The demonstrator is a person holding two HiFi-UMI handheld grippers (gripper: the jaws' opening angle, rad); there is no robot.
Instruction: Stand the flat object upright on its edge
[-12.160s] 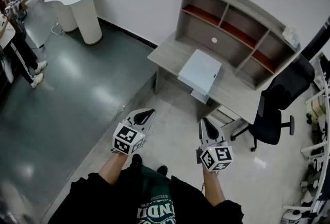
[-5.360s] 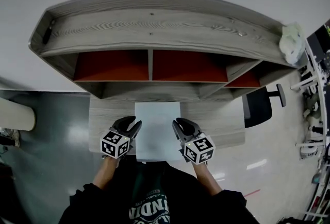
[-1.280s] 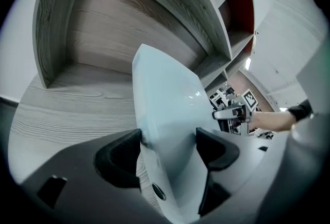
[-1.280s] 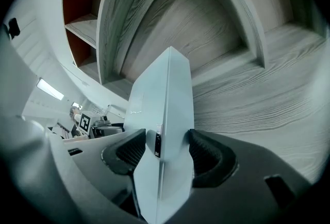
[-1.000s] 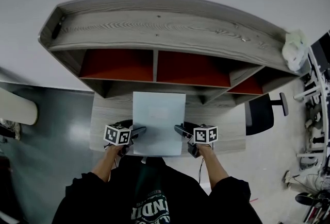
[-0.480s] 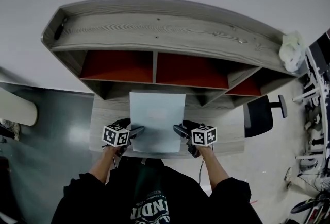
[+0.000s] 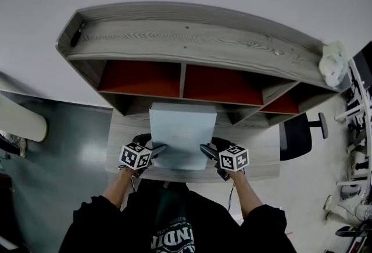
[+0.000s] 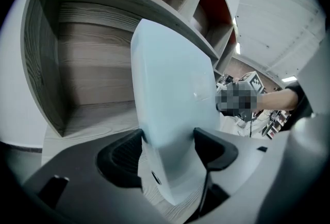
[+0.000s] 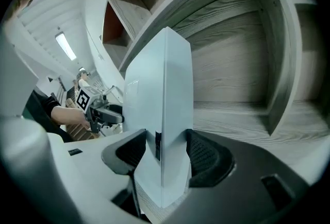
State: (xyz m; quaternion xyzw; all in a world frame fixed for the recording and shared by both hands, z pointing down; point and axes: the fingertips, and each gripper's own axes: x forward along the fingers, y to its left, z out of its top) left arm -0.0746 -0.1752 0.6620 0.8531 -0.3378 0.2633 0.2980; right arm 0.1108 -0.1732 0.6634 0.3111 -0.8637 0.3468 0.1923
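A flat pale-blue box (image 7: 182,133) is tilted up on the grey wooden desk (image 7: 125,129), its far edge raised towards the shelf unit. My left gripper (image 7: 156,150) is shut on its left side and my right gripper (image 7: 203,149) is shut on its right side. In the left gripper view the pale-blue box (image 8: 172,115) stands between the black pads (image 8: 124,158). In the right gripper view the pale-blue box (image 9: 162,115) is pinched between both pads (image 9: 203,158), its lower edge near the desk surface (image 9: 232,120).
A wooden hutch (image 7: 192,42) with red-backed compartments (image 7: 139,78) rises just behind the box. A black office chair (image 7: 299,135) stands to the right of the desk. A white bundle (image 7: 332,64) sits on the hutch's right end. Dark glossy floor (image 7: 58,141) lies left.
Both grippers have kept hold of the box and raised its far edge, so it looks shorter from above and stands steeper than a second ago.
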